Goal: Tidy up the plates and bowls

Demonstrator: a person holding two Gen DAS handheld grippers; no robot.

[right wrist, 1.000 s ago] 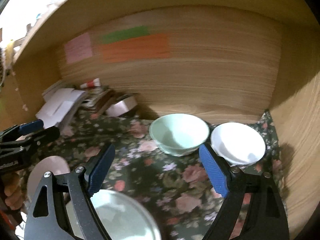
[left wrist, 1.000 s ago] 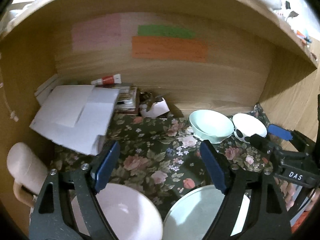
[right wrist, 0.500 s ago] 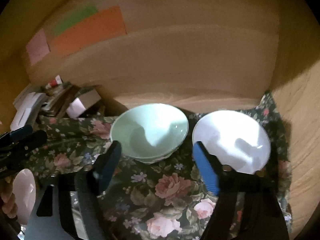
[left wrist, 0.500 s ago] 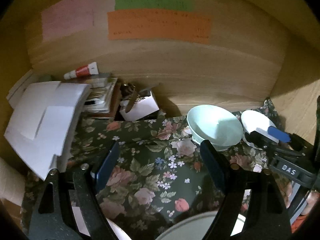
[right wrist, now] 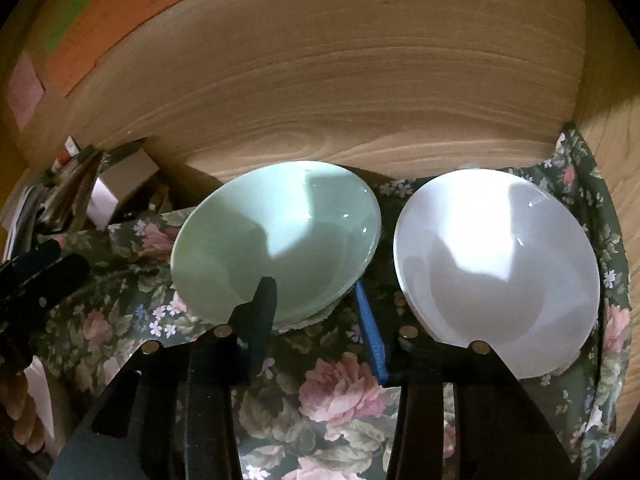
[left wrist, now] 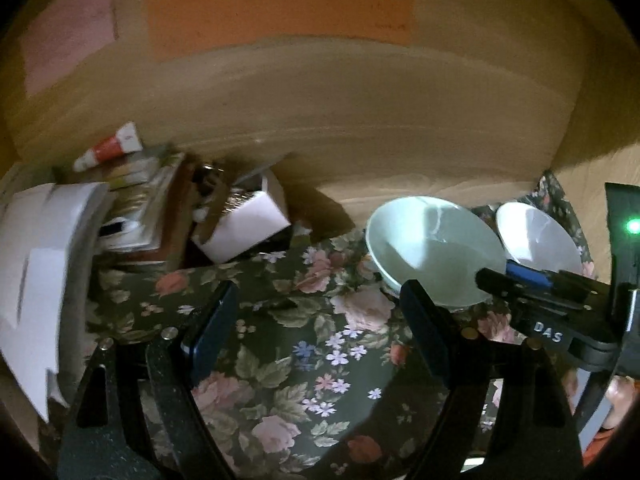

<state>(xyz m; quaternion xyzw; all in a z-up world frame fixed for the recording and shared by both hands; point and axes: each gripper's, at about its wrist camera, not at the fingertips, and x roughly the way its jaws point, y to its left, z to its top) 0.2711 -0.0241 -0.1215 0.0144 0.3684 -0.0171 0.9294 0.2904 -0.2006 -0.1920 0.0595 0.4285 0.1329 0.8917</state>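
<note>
A pale green bowl (right wrist: 276, 236) and a white bowl (right wrist: 496, 260) stand side by side on the floral cloth (right wrist: 340, 400) by the wooden back wall. My right gripper (right wrist: 316, 300) is open, its jaws narrowed. Its left finger lies over the green bowl's near rim and its blue right finger sits just outside that rim, between the two bowls. My left gripper (left wrist: 316, 308) is open and empty above the cloth. In the left wrist view the green bowl (left wrist: 432, 248) and white bowl (left wrist: 536, 236) are at right, with the right gripper (left wrist: 520, 276) reaching at them.
A white box (left wrist: 244, 224), stacked papers (left wrist: 36, 264) and a red-and-white tube (left wrist: 112, 148) crowd the back left corner. The wooden back wall (right wrist: 360, 80) and right side wall (right wrist: 616, 152) close in the bowls.
Both grippers moved forward into the cabinet. My right gripper closed in on the green bowl and its jaws narrowed around the near rim. The plates at the front left the view.
</note>
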